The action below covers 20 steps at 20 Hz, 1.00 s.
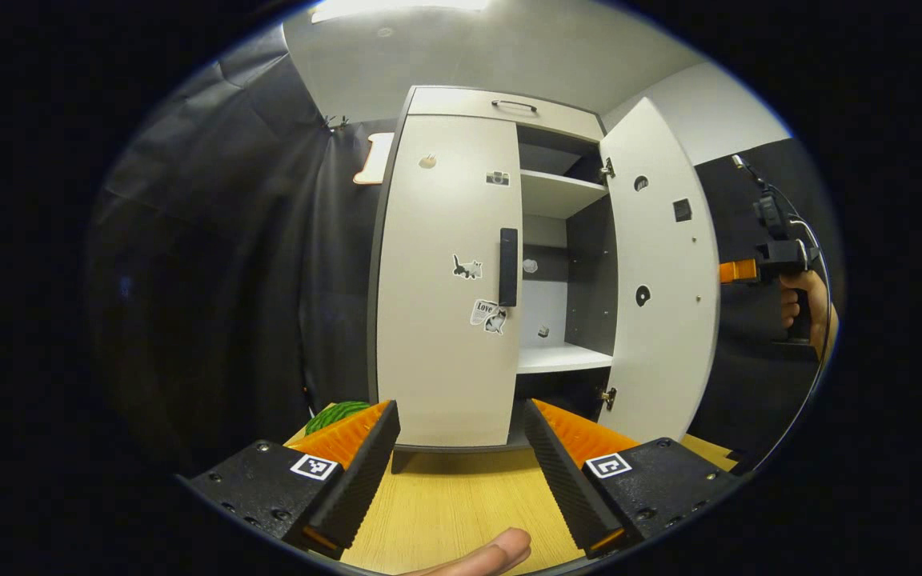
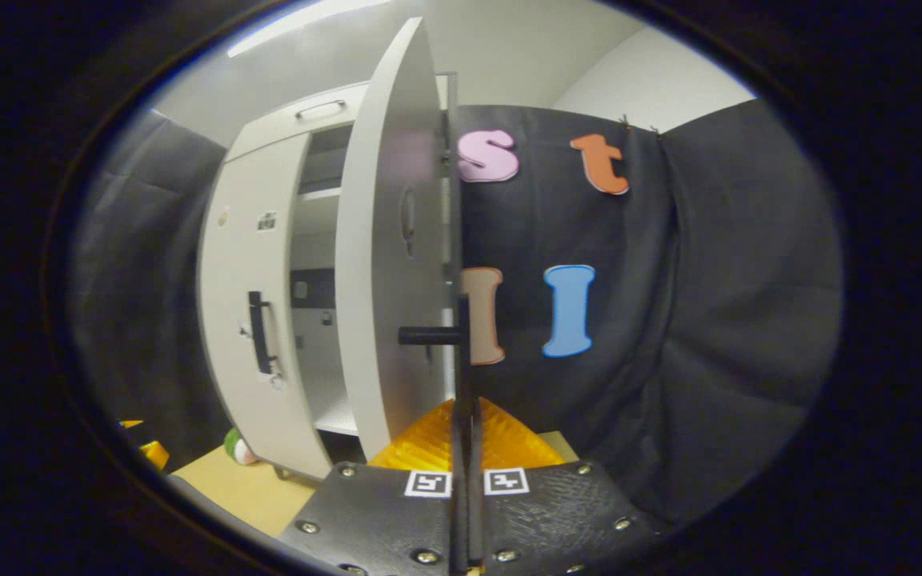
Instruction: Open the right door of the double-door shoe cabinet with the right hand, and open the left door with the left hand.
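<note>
The white double-door shoe cabinet stands on a wooden table. Its left door is closed, with a dark vertical handle at its inner edge. My left gripper is open, low in front of that door and apart from it. The right door is swung wide open. In the right gripper view, the right door shows nearly edge-on, and my right gripper is shut on its dark handle bar. A hand holds the right gripper behind the open door.
Bare shelves show inside the cabinet, and a drawer with a handle sits on top. A green striped object lies left of the cabinet on the wooden tabletop. A fingertip shows at the bottom. Black cloth hangs around.
</note>
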Each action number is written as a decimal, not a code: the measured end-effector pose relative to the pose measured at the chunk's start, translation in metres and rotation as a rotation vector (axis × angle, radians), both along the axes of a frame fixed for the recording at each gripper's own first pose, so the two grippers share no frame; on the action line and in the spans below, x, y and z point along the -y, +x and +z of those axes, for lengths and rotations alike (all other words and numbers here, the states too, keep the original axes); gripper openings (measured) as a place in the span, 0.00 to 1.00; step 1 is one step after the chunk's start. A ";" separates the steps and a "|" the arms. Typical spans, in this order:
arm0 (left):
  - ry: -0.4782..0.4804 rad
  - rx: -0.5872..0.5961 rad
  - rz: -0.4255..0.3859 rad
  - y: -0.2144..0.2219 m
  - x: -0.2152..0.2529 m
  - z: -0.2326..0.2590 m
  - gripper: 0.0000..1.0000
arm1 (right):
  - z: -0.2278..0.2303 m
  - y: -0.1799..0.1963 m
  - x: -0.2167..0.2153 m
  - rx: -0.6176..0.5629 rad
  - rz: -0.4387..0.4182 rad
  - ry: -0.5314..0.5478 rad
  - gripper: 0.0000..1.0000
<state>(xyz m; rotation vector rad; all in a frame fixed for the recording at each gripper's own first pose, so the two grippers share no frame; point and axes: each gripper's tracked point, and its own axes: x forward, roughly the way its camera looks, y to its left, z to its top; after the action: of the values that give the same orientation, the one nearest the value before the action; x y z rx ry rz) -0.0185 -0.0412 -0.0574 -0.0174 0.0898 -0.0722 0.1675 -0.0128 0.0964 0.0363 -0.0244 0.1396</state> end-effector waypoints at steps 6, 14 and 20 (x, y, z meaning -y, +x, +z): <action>0.027 -0.023 0.017 0.012 -0.008 0.001 0.96 | -0.007 -0.003 0.003 -0.015 0.076 0.035 0.01; -0.049 0.025 -0.023 0.054 0.001 0.034 0.97 | -0.038 -0.090 0.025 0.068 -0.025 0.009 0.62; -0.068 0.116 -0.021 0.116 0.010 0.074 0.96 | -0.095 -0.155 0.022 0.094 -0.094 0.050 0.98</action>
<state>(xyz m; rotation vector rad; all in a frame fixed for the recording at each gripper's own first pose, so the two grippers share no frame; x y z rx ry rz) 0.0977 -0.0513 0.0163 -0.0804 -0.0284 -0.0970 0.0127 -0.0345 0.0009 0.0789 -0.1232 0.0470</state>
